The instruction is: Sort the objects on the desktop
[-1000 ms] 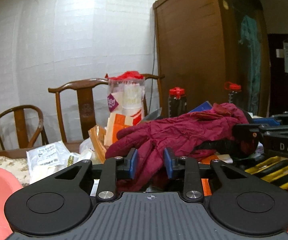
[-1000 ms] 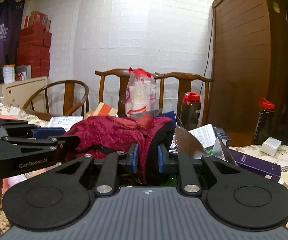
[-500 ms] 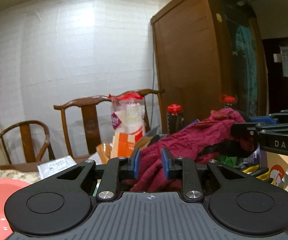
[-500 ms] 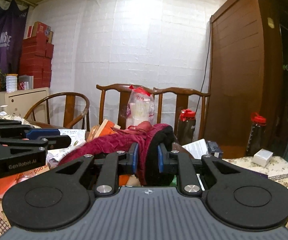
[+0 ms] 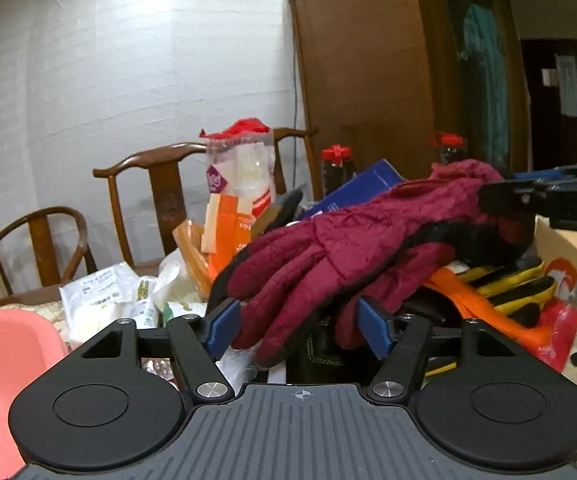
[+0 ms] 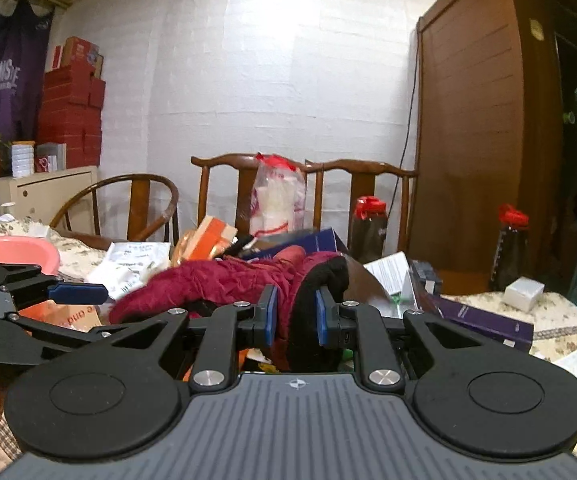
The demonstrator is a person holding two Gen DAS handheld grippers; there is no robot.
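Note:
A pair of dark red padded gloves [image 5: 352,240] with black cuffs hangs above the cluttered table. My left gripper [image 5: 299,327] is open, its blue pads either side of the glove fingers without pinching them. My right gripper [image 6: 295,316] is shut on the gloves' cuff end [image 6: 312,292]; it shows at the right edge of the left wrist view [image 5: 544,200]. The left gripper shows at the left of the right wrist view [image 6: 76,292]. Yellow and black gloves [image 5: 512,284] lie under the red ones.
A pink basin [image 5: 4,360] sits at the left. A bag with a red top [image 5: 244,176], orange packets [image 5: 224,232], a blue book [image 5: 360,192] and red-capped bottles [image 6: 368,232] stand behind. A purple book [image 6: 484,316], white boxes and wooden chairs are around.
My left gripper has opened and let go of the glove fingers. Both grippers and the gloves have come down toward the table after being lifted.

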